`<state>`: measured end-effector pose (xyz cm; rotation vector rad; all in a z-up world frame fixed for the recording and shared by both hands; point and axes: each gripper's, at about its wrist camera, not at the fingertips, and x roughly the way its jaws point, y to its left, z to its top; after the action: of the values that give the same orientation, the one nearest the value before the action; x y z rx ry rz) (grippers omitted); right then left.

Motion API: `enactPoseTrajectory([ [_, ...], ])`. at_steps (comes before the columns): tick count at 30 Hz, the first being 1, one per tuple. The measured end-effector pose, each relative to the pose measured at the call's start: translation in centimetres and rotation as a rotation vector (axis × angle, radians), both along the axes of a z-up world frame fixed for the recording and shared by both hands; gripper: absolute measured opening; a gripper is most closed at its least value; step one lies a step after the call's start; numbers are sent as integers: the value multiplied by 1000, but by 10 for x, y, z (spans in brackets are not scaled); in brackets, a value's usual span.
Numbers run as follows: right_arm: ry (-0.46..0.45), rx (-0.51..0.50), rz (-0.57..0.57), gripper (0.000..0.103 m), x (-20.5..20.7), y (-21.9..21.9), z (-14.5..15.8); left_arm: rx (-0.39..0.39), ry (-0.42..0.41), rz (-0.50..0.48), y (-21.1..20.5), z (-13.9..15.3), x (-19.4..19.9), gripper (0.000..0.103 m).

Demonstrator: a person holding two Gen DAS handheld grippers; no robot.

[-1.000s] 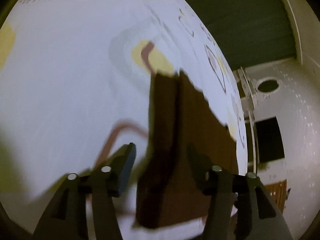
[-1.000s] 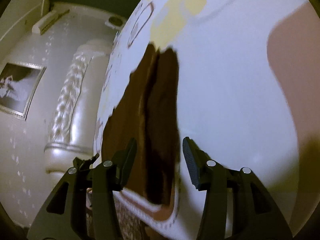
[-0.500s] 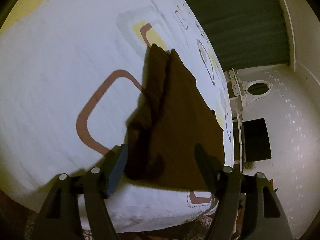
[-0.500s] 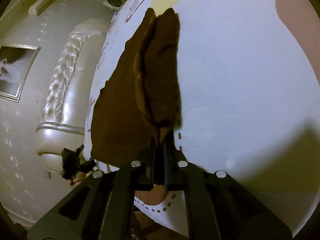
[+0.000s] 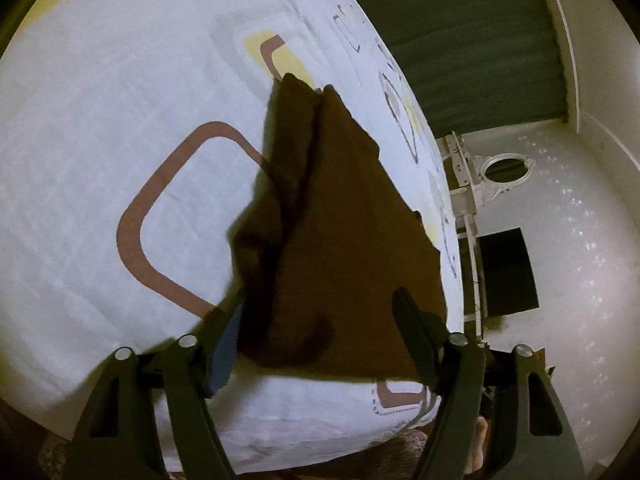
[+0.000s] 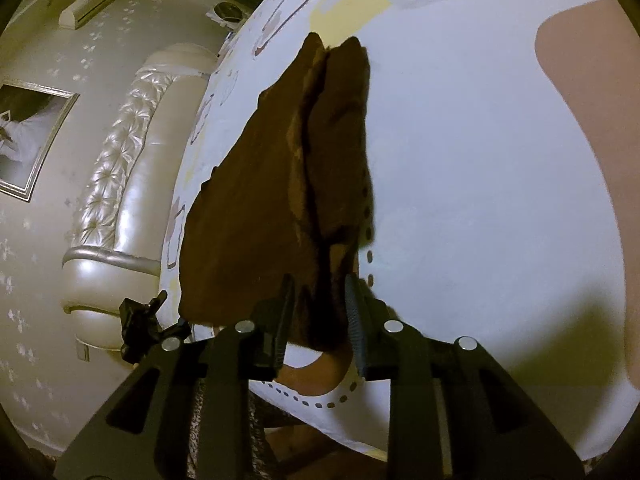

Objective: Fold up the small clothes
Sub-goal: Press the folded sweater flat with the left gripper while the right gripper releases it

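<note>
Presently, item: brown garment (image 5: 348, 232), small, dark, lying on the patterned bedsheet (image 5: 120, 120) close to the bed's near edge.
Lie of the cloth: one long panel flat toward the right in the left wrist view; a second strip doubled over along a lengthwise crease, bunched and lumpy at its near end.
Left gripper (image 5: 324, 328): jaws closing, set wide either side of the garment's near hem; cloth lies between them, pads not pressing on it.
Right gripper (image 6: 320, 312): jaws opening, straddling the near end of the folded strip; cloth sits between the pads, which look to stand just clear of it.
Surroundings: padded headboard (image 6: 120, 184) far left in the right wrist view; green curtain (image 5: 460, 32) beyond the bed's far edge.
Step in hand (judged): taking the near hem at two corners for the next fold.
Doing it well: pinch both layers at the hem, not the top layer alone; smooth the bunched end first; lift both corners evenly so the crease stays straight.
</note>
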<state>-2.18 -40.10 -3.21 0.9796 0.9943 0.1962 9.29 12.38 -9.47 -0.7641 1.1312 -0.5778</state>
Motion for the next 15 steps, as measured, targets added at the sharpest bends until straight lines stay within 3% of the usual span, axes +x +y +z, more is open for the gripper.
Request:
enactPoseTrajectory([
  [2, 3, 9, -13, 28, -2, 3, -1, 18, 15, 2, -1, -2, 0, 53],
  [4, 0, 16, -23, 31, -4, 4, -1, 55, 39, 9, 2, -7, -1, 27],
  [6, -3, 5, -27, 33, -5, 6, 2, 100, 69, 26, 4, -14, 0, 12],
  [11, -33, -44, -66, 34, -9, 4, 24, 46, 95, 45, 12, -21, 0, 11],
  [14, -66, -74, -74, 42, -7, 9, 45, 64, 77, 36, 10, -16, -3, 16],
  [15, -75, -83, -69, 46, -4, 13, 51, 56, 75, 40, 11, -14, -4, 24],
])
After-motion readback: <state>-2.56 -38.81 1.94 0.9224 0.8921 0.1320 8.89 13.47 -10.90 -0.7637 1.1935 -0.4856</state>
